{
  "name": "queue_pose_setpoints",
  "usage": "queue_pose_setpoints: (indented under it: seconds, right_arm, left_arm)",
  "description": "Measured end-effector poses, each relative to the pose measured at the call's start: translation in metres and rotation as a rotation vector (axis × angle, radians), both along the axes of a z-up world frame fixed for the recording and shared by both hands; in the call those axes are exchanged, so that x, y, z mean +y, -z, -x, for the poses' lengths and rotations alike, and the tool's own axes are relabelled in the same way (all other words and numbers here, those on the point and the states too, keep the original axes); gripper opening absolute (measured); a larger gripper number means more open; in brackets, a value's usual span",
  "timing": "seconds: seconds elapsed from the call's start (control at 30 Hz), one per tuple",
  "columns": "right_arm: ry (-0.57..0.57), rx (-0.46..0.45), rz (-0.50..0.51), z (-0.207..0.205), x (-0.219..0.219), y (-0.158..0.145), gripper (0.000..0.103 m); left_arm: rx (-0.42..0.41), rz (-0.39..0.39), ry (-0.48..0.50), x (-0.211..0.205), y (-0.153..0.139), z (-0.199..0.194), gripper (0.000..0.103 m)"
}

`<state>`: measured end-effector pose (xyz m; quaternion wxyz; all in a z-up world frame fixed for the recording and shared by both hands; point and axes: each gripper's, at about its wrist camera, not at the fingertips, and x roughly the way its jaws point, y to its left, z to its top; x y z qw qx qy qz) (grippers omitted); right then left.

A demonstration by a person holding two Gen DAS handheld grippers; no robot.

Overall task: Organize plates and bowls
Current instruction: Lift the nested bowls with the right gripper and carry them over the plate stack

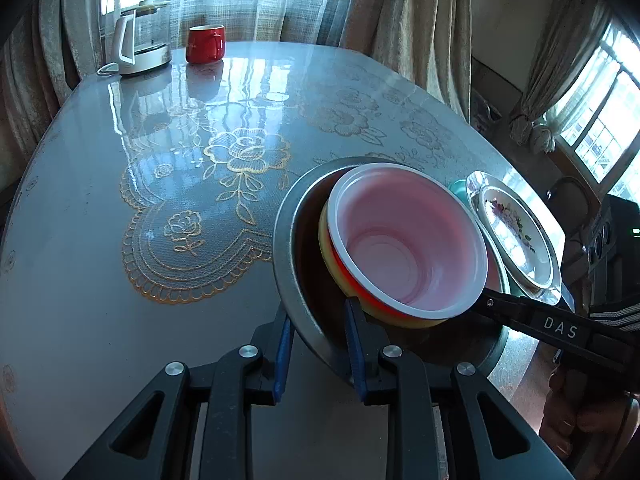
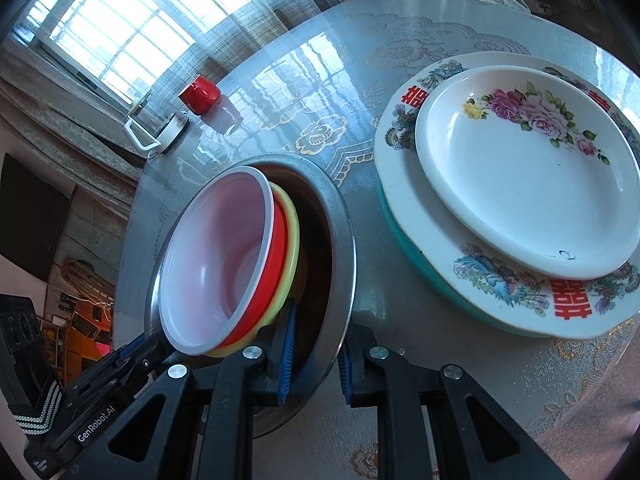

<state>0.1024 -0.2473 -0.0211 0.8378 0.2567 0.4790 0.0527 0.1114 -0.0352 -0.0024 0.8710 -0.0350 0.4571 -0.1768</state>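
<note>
A large steel bowl sits on the table and holds nested bowls: a white one on top, a red one and a yellow one beneath. My left gripper straddles the steel bowl's near rim, one blue pad inside and one outside, gripping it. My right gripper straddles the opposite rim of the steel bowl the same way. In the right wrist view the white bowl leans within the red and yellow bowls.
A stack of plates stands beside the steel bowl: a small rose plate on a large patterned plate on a teal plate. A red mug and a glass kettle stand at the far table edge.
</note>
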Motion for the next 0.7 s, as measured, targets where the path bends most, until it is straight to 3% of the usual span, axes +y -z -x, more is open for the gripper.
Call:
queue_pose_setpoints:
  seconds: [0.27,0.7]
  right_arm:
    - [-0.004,-0.028,0.040,0.004,0.005,-0.003,0.018]
    - [-0.013,-0.056,0.054,0.017,0.010,-0.009,0.018]
  left_arm:
    - [-0.076,0.031,-0.003,0.003,0.001,0.010,0.025]
    - [-0.124,0.069,-0.011,0.008,-0.003,0.033,0.025]
